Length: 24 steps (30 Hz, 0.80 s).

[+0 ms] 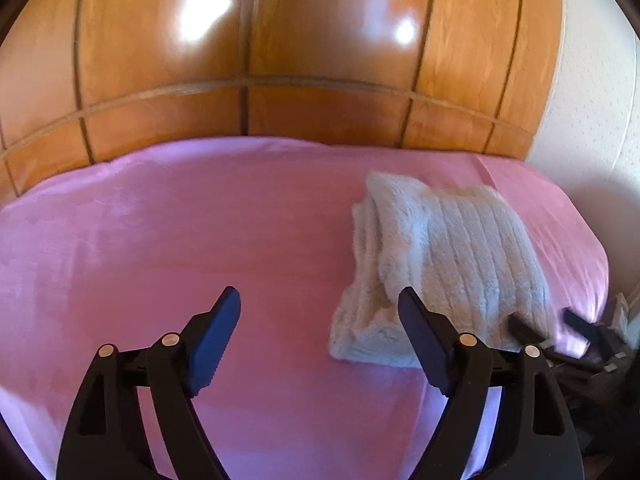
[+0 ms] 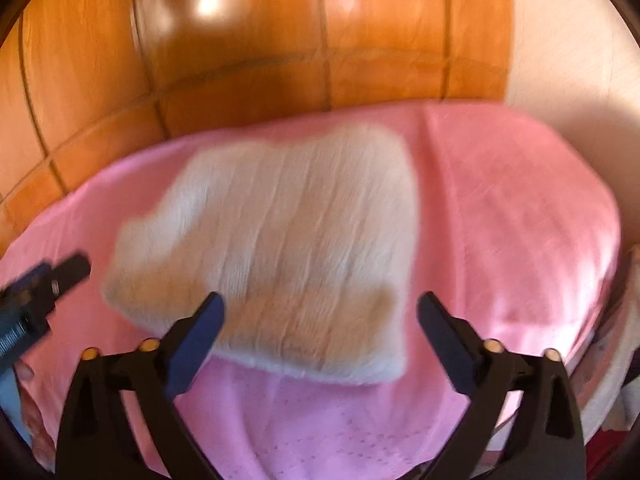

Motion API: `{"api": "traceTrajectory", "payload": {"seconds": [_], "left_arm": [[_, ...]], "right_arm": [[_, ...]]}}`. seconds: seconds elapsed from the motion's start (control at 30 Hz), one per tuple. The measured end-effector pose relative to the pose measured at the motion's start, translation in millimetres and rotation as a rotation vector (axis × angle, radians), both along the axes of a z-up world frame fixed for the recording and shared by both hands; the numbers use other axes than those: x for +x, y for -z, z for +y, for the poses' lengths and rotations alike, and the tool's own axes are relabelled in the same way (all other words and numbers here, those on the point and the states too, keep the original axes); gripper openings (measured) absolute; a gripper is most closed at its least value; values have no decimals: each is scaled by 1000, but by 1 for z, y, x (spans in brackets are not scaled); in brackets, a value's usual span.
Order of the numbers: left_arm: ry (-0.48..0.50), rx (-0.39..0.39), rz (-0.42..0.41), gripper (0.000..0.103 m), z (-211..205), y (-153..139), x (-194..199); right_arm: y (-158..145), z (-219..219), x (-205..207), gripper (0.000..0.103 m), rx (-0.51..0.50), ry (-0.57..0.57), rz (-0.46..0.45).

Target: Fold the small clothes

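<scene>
Folded cream ribbed knit sweater (image 2: 276, 248), fluffy, lying flat on pink bed cover (image 2: 500, 216), toward the right side of the bed and near the wooden headboard (image 2: 248, 40); layered edges stacked along its left side in the left wrist view (image 1: 440, 256). Left gripper (image 1: 320, 328) above the pink bed cover (image 1: 160, 240), fingers (image 1: 218, 336) spread apart, holding nothing, right finger overlapping the sweater's near left corner in view; contact not discernible. Right gripper (image 2: 320, 332) at the sweater's near edge, fingers (image 2: 196, 340) spread apart, holding nothing, left finger in front of the knit; picture blurred. Wooden headboard (image 1: 280, 60), glossy panelled, behind the bed. Pale wall (image 1: 592, 92) at right.
</scene>
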<state>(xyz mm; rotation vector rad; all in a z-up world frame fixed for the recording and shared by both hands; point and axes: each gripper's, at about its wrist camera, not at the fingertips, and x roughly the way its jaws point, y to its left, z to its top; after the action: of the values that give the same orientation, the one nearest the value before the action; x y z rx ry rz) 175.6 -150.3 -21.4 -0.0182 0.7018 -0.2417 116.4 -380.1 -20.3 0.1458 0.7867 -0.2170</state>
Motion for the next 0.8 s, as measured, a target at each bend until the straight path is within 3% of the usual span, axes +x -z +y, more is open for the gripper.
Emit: {"api": "traceTrajectory", "payload": {"seconds": [0.13,0.3,0.53,0.8], "left_arm": [[-29,16,-11,87,7,-8,-5],[-70,34,-56,94,14,-18,-17],[-74,41,-70,98,13,-23,-31],[-58,68,-67,98,4,-23,-38]], "right_arm": [[-28,4,-2,101,-60,72,-51],[-40,11,-11,101,-101,135,-85],[-53,24,-31,101,-158,133,-177],[-51,23,-34,101,-129,123,-176]]}}
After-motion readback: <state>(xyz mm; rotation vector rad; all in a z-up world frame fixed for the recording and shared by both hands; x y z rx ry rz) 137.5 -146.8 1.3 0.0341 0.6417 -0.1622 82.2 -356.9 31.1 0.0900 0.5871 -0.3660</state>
